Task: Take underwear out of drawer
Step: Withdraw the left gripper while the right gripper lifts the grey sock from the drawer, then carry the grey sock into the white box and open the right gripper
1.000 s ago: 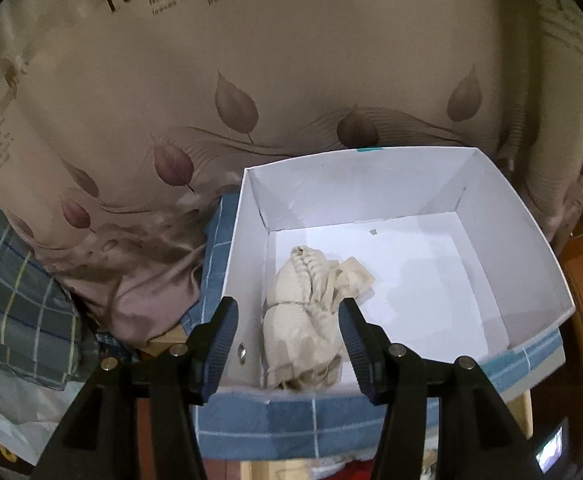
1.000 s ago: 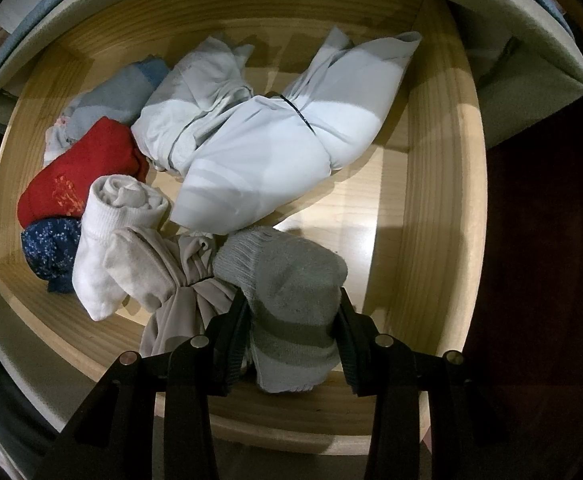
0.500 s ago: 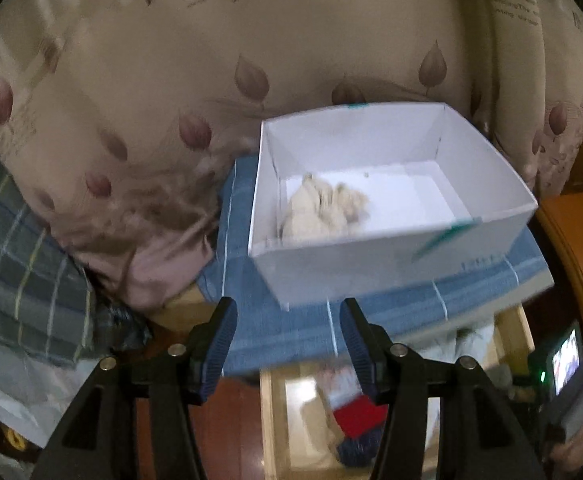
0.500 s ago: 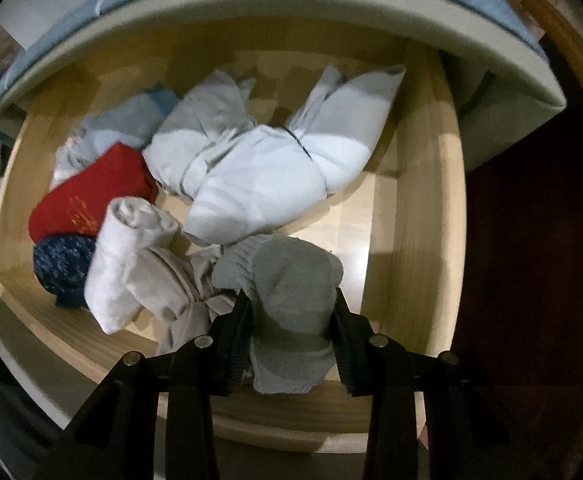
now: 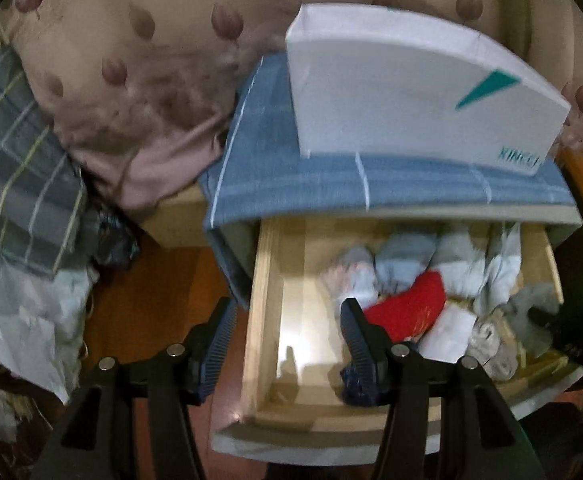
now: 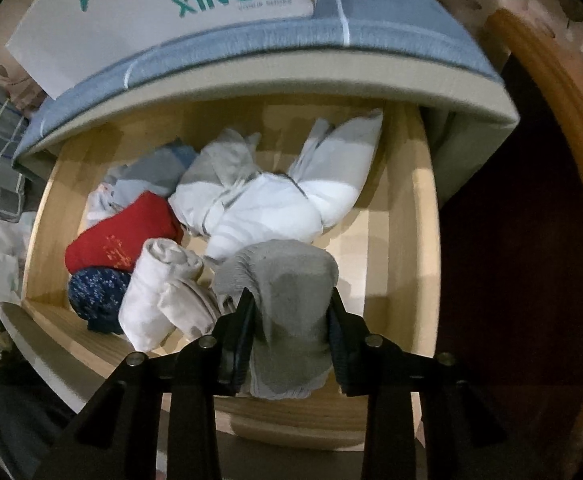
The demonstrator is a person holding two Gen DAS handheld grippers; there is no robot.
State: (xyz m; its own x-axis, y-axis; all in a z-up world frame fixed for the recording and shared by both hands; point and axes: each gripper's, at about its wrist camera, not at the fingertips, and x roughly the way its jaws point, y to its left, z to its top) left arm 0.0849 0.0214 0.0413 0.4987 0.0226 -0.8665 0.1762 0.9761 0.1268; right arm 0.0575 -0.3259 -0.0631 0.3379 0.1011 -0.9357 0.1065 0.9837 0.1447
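Clamping the grey underwear roll (image 6: 291,280), your right claw (image 6: 289,312) holds it lengthwise between its jaws above the drawer (image 6: 423,240); left claw (image 5: 287,316) gapes empty.

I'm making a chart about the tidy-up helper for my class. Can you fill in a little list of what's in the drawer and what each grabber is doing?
drawer: wooden drawer, pulled open under a blue-covered top
in drawer: red roll, dark blue flowery roll, cream roll, white bundle, pale blue pieces at the back
right gripper: fingers have just closed on the grey roll, squeezing both its sides
left gripper: fingers open, nothing between them, over the drawer's left edge
on top: white box with teal letters
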